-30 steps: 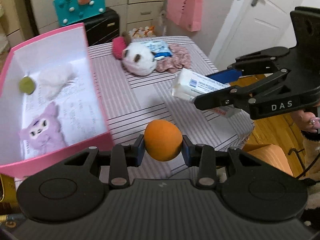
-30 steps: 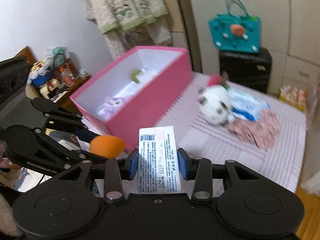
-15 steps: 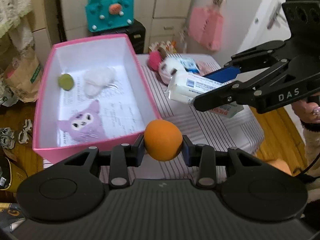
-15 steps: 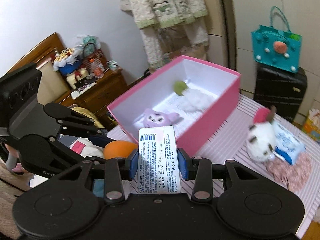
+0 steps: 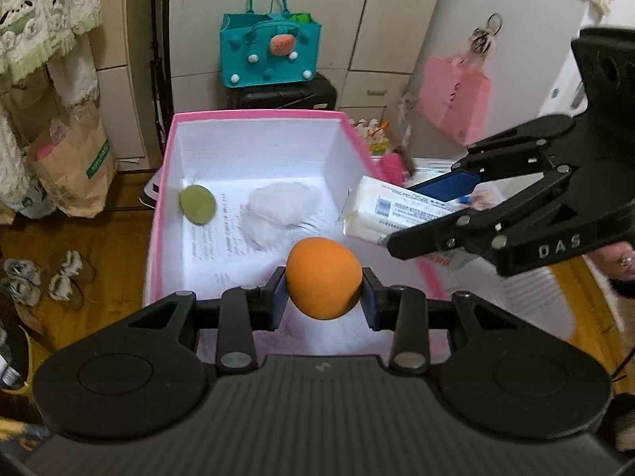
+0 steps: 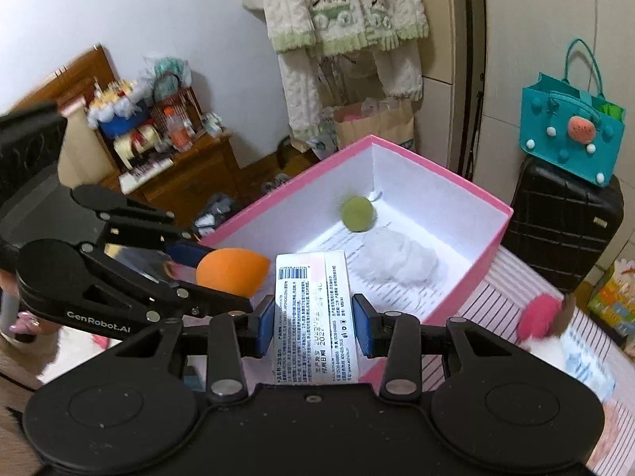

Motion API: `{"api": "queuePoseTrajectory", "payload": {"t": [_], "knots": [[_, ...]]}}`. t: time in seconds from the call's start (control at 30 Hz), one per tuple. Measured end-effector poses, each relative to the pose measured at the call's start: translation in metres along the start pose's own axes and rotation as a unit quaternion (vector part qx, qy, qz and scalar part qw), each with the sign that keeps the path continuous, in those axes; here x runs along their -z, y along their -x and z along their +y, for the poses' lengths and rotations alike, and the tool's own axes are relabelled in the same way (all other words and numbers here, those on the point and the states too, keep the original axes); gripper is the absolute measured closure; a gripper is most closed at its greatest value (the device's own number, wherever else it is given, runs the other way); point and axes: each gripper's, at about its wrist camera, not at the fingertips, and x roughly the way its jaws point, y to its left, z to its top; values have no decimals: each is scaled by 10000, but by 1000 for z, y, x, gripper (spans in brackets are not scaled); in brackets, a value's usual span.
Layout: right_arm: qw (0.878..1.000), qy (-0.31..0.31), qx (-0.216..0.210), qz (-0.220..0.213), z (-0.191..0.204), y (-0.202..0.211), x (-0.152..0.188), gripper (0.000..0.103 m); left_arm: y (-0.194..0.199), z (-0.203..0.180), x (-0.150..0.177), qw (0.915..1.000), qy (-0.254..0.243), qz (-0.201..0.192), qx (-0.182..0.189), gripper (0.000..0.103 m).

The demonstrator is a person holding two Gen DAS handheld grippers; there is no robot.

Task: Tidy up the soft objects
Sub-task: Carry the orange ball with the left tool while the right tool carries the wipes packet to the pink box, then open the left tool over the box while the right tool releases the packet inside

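Note:
My left gripper (image 5: pixel 323 297) is shut on an orange foam ball (image 5: pixel 323 277) and hovers over the near end of the pink box (image 5: pixel 262 116). Over the box's right wall, my right gripper (image 6: pixel 313 323) is shut on a white tissue pack (image 6: pixel 313 313) with a barcode label. That pack (image 5: pixel 391 214) also shows in the left wrist view, with the right gripper (image 5: pixel 428 214) around it. The orange ball (image 6: pixel 232 271) and the left gripper (image 6: pixel 210 273) appear at the left of the right wrist view. Inside the box lie a green ball (image 5: pixel 197 209) and a white fluffy toy (image 5: pixel 279 212).
The pink box (image 6: pixel 468 271) stands on a striped tablecloth (image 6: pixel 496 301). A pink-hatted plush (image 6: pixel 541 317) and a blue-white packet (image 6: pixel 583 361) lie on it to the right. A teal bag (image 5: pixel 270 53) sits on a black suitcase (image 6: pixel 563 222) behind. Shoes (image 5: pixel 43 281) are on the floor.
Both grippers have travelled from above the striped table to over the pink box, keeping hold of the ball and the pack. The purple plush in the box is now hidden.

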Motion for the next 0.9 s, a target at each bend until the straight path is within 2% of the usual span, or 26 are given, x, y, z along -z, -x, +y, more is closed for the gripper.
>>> {"api": "queuePoseTrajectory", "payload": {"t": [0.23,0.33,0.43,0.57,0.63,0.73,0.9], "knots": [[9941,741,395,690,-15,-66,-22,58,-53,21,-22,9981,-334,322,-416,66],[9896,942,434,995,-22,-91,-26,58,-71,27,-28,9955,-529,423,-664,66],[9854,1119,413,1216,-29,-112,-30,58,-83,32,-34,9936,-631,569,-747,66],[9782,1400,374,1487,-30,-132,-32,58,-91,34,-40,9918,-537,676,-940,66],[9755,1511,342,1561,-32,-138,-33,58,-91,35,-40,9931,-511,637,-848,66],[9730,1631,336,1599,-31,-143,-33,59,-91,35,-40,9926,-482,608,-939,65],[9723,1765,488,1449,-23,-134,-26,58,-86,34,-38,9931,-427,531,-952,61]]}}
